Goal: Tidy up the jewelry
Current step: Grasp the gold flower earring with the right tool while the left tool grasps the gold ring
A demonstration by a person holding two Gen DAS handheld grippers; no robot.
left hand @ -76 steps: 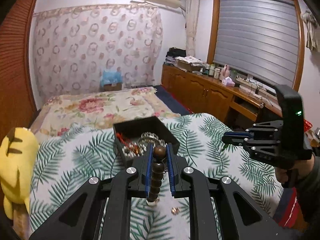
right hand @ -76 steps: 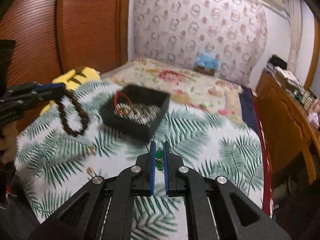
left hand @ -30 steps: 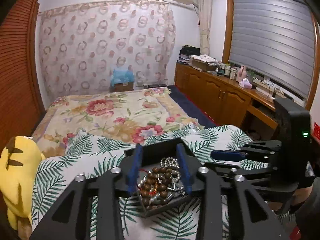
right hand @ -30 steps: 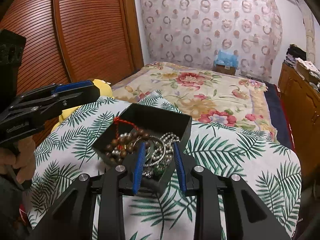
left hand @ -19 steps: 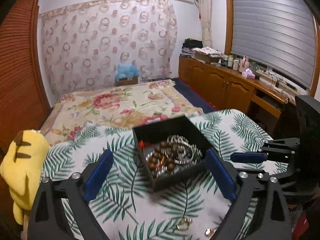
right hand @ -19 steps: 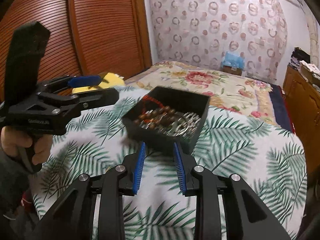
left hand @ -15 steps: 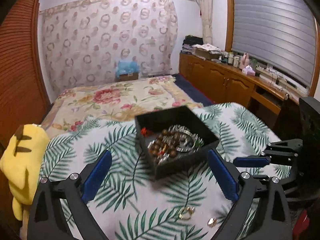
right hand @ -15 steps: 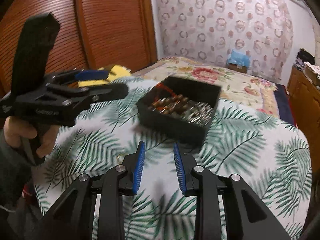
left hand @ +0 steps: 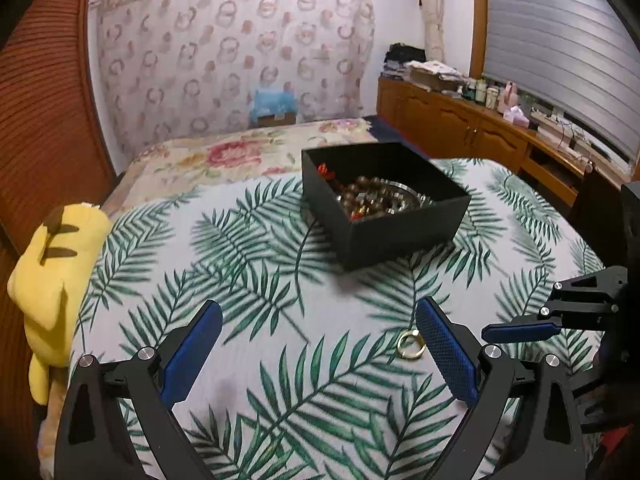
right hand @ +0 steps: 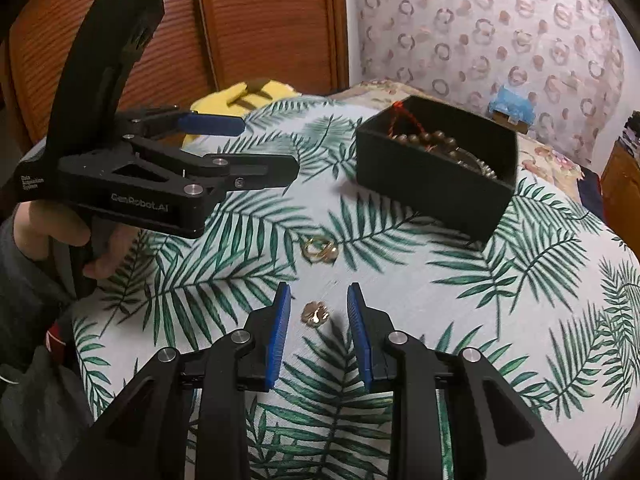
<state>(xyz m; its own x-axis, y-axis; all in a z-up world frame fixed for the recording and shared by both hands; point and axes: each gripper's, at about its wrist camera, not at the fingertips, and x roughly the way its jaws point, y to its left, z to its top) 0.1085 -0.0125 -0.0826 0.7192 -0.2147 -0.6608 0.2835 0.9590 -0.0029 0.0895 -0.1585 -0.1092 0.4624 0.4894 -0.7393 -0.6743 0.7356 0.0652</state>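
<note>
Gold ring [left hand: 410,345] lies flat, hole upward, beside the left claw's [left hand: 318,342] pad.

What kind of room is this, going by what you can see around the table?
Most likely a bedroom in a home: a bed with a floral cover, a yellow plush toy beside the leaf-print cloth, and a wooden cabinet along the window wall.

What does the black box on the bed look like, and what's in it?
The black box is a square, open-topped box with plain matte walls, perhaps card or plastic. It sits flat on the leaf-print cover, untouched by either gripper. Inside lie brown wooden beads, silvery chains and a red cord.
</note>
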